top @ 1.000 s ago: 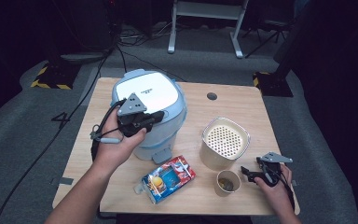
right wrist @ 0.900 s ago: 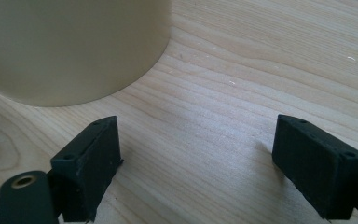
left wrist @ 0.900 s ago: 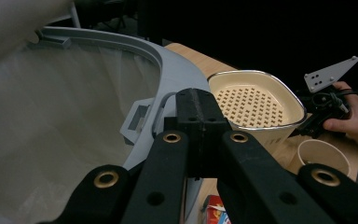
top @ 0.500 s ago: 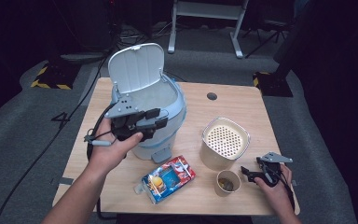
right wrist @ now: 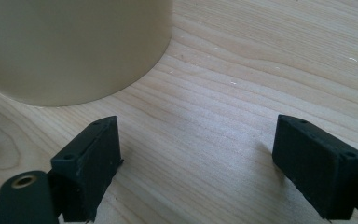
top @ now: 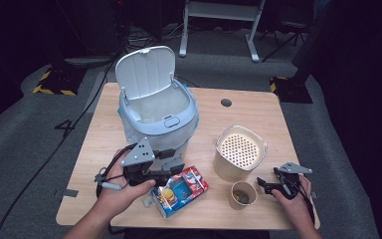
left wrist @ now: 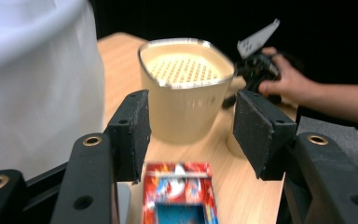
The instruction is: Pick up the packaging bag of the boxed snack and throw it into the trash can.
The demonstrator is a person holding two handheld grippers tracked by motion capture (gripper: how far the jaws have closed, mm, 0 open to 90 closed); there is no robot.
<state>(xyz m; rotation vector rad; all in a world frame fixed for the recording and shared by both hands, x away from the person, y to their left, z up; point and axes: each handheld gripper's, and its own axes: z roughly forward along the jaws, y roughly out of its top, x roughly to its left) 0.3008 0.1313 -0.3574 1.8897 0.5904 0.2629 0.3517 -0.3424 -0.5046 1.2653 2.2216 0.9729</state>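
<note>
Two grippers work at the wooden counter (top: 104, 144). Left gripper (top: 171, 172) sits low at approx 7 o'clock of the counter in the high view, its hand (top: 117, 191) behind it, pointing toward 3 o'clock. Its fingers (left wrist: 133, 130) have just been opening and now stand about halfway apart w/ nothing gripped; in the left gripper view the red snack box (left wrist: 179, 193) lies flat just below and between them, pads not pressing on it. Same box in the high view (top: 181, 191) lies at approx 6 o'clock of the counter, just right of the left gripper's tips.

White bin (top: 156, 122) w/ a plastic liner stands at approx 11 o'clock, just behind the left gripper, lid (top: 144, 72) flipped up and upright. Cream container (top: 239, 152) w/ a perforated top stands at approx 3 o'clock; small paper cup (top: 242, 195) sits just in front of it, toward 5 o'clock.

Right gripper (top: 263, 183) rests at approx 4 o'clock near the counter's edge, tips just right of the cup. In the right gripper view its fingers (right wrist: 91, 161) are spread wide over bare wood, holding nothing, w/ the cream container at 11 o'clock.
</note>
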